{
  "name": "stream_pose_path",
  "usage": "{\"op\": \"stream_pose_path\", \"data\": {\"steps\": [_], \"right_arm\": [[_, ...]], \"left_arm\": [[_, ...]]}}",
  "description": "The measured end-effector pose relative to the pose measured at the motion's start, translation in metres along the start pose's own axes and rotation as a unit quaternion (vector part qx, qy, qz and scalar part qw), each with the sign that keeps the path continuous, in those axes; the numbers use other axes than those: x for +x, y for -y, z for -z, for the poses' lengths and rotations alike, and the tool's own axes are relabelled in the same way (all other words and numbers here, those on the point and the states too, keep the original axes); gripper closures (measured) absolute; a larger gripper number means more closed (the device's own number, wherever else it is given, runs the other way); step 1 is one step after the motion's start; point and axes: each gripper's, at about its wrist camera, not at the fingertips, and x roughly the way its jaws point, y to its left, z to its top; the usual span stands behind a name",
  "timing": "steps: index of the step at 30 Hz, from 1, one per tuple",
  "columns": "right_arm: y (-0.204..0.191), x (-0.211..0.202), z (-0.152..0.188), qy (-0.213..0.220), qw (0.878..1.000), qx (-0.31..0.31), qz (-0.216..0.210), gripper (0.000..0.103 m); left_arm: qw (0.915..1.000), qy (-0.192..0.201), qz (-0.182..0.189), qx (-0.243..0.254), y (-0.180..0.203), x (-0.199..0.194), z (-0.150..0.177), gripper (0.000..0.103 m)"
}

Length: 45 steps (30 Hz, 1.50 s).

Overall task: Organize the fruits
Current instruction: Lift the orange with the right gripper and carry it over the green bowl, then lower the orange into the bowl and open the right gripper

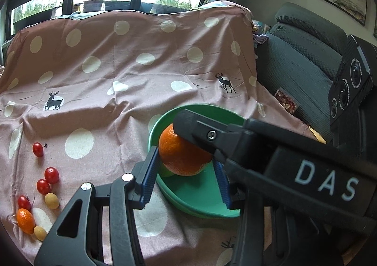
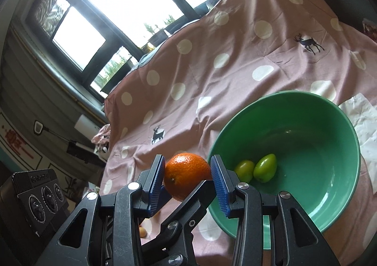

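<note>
**One orange, two tools, at the rim of the green bowl**

Left wrist view: the left tool (image 1: 186, 158) is closed on an orange (image 1: 181, 160), with a blue pad on each side of the fruit. The right tool (image 1: 188, 129) reaches in from the right, one black finger lying over the top of the same orange. The fruit hangs over the near side of a green bowl (image 1: 200, 197), which stands on a pink spotted cloth (image 1: 106, 54). Far left on the cloth lie red cherry tomatoes (image 1: 51, 174), pale yellow little fruits (image 1: 51, 200) and a small orange (image 1: 25, 220).

Right wrist view: the right tool's blue pads press the orange from both sides, while a finger of the left tool crosses underneath. The orange is just left of the bowl's rim. Two green fruits (image 2: 265, 168) lie inside the bowl.
</note>
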Motion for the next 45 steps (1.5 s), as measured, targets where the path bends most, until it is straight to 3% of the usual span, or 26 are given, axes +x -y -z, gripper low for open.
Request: {"op": "stream_pose_path", "data": {"steps": [19,45], "right_arm": [[0.050,-0.006,-0.006,0.000,0.997,0.055,0.055,0.059],[0.070,-0.008,-0.005,-0.011,0.991,0.074,0.109,0.059]], "left_arm": [[0.9970,-0.058,0.046,0.023,0.027,0.050,0.002,0.059],[0.9902,-0.106,0.089,0.020,0.034,0.075,0.005,0.059]]}}
